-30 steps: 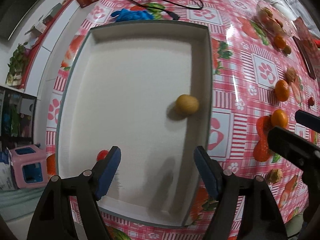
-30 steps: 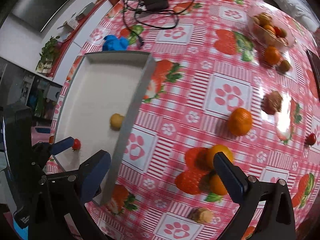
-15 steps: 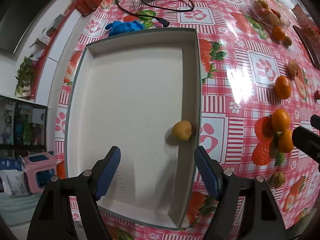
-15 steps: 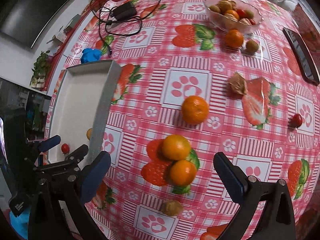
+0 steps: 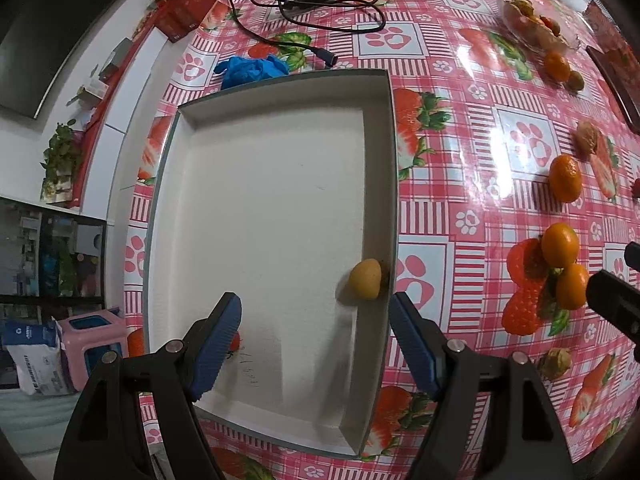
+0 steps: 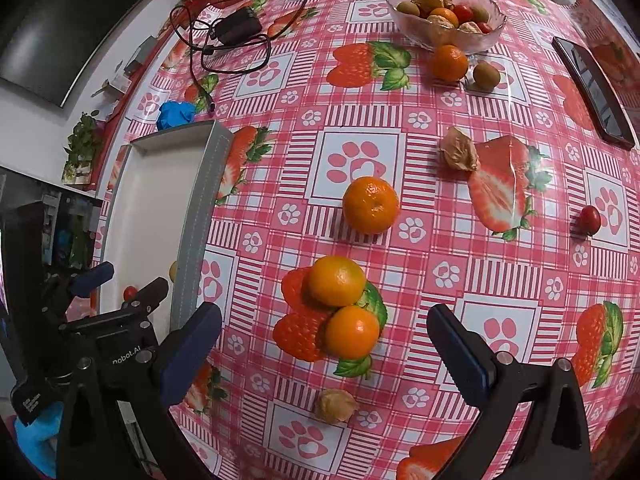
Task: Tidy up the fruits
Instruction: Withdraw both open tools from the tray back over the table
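Note:
A white tray [image 5: 276,200] lies on the strawberry tablecloth. In it lie a small yellow fruit [image 5: 365,279] against the right wall and a red cherry tomato [image 5: 234,340] behind my left finger. My left gripper [image 5: 316,336] is open and empty above the tray's near end. My right gripper [image 6: 324,344] is open and empty above two touching tangerines [image 6: 345,304]. A third tangerine [image 6: 371,205] lies farther off. The tray [image 6: 202,208] also shows at the left of the right wrist view.
A glass bowl of mixed fruit [image 6: 446,12] stands at the back, with a tangerine [image 6: 450,63] and a kiwi berry [image 6: 486,76] beside it. Two husked physalis [image 6: 460,150] [image 6: 335,406], a cherry tomato [image 6: 590,220], a phone [image 6: 592,88], a charger with cable [image 6: 236,28] and a blue glove [image 6: 176,114] lie around.
Both grippers have pulled back and risen. The right view has swung right onto the tangerines. The yellow fruit has rolled against the tray's right wall.

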Demonstrator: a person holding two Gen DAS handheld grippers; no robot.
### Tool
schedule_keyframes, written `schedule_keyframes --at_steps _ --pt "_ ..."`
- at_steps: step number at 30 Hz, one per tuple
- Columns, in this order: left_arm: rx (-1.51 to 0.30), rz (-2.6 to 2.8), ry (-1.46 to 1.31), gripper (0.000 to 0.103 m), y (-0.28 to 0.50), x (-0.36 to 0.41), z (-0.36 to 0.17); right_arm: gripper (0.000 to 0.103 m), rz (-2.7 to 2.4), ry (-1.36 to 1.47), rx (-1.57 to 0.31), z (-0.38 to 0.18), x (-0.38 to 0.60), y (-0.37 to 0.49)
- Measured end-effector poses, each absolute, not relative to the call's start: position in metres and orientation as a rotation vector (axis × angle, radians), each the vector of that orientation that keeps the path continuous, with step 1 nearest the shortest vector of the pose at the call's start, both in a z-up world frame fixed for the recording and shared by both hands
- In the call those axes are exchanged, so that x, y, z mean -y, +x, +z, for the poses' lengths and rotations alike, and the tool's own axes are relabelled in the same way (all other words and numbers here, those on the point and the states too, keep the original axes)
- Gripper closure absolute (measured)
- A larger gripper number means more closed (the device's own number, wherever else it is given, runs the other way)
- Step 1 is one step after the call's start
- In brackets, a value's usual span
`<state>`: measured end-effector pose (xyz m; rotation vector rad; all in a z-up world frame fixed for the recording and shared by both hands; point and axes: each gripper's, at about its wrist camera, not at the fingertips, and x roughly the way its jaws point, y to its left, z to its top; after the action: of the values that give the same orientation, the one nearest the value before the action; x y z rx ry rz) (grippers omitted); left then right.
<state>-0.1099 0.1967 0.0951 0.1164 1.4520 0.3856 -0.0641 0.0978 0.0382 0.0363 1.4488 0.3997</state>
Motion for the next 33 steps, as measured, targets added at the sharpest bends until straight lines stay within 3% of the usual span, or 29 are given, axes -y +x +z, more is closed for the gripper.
schedule_keyframes --at_steps 18,26,33 --pt "-1.442 0.324 0.106 0.024 -0.115 -0.201 0.096 0.0 0.383 0.059 -1.451 0.039 -0.091 -0.067" --pt "-1.44 0.141 0.085 0.023 -0.103 -0.165 0.097 0.0 0.247 0.072 -1.463 0.034 -0.043 -0.06" --pt "-1.44 0.13 0.227 0.023 -0.104 -0.132 0.086 0.0 0.194 0.039 -1.46 0.029 -0.017 -0.062"
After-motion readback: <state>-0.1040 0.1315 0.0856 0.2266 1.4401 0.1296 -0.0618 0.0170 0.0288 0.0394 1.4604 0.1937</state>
